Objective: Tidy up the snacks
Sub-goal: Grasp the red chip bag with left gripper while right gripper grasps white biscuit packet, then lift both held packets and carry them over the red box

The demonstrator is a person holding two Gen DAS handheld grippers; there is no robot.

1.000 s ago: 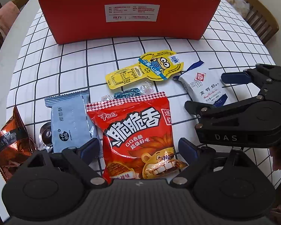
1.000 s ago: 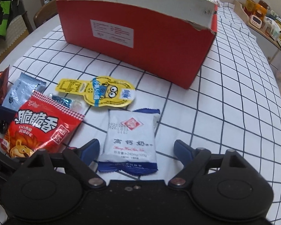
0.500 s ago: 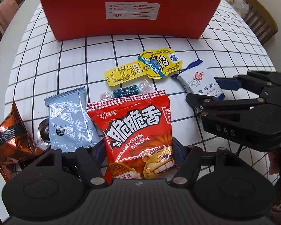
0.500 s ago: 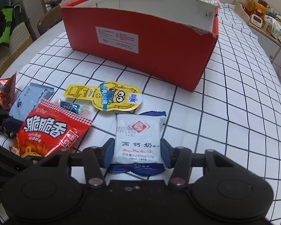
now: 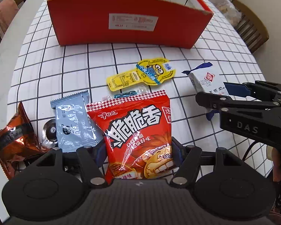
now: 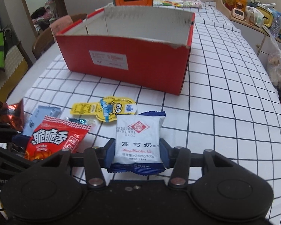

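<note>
A second ago both of my tongs were standing wide over the snacks; now my left gripper (image 5: 138,153) is pinching the lower part of the red snack bag (image 5: 136,131), and my right gripper (image 6: 137,150) is clamping the white milk packet (image 6: 137,140) by its two sides. The white packet is riding tilted above the checked tablecloth (image 6: 224,112) instead of lying flat as before, and the red cardboard box (image 6: 127,61) is now showing its inside from the right wrist camera.

I am counting seven snack items. There is one red bag in my left tongs. There is one white packet in my right tongs. Still lying on the cloth are one yellow cartoon-shaped pack (image 5: 140,74), one blue-wrapped candy (image 5: 124,94) just behind the red bag, one grey foil packet (image 5: 73,120) touching the red bag's left edge, one small round foil piece (image 5: 49,131) partly under the grey one, and one copper-brown bag (image 5: 15,136) at the far left.

I am seeing one container, the red box, standing well behind the snacks. Its white interior is showing nothing in the part I can see; the floor is hidden behind the front wall.
</note>
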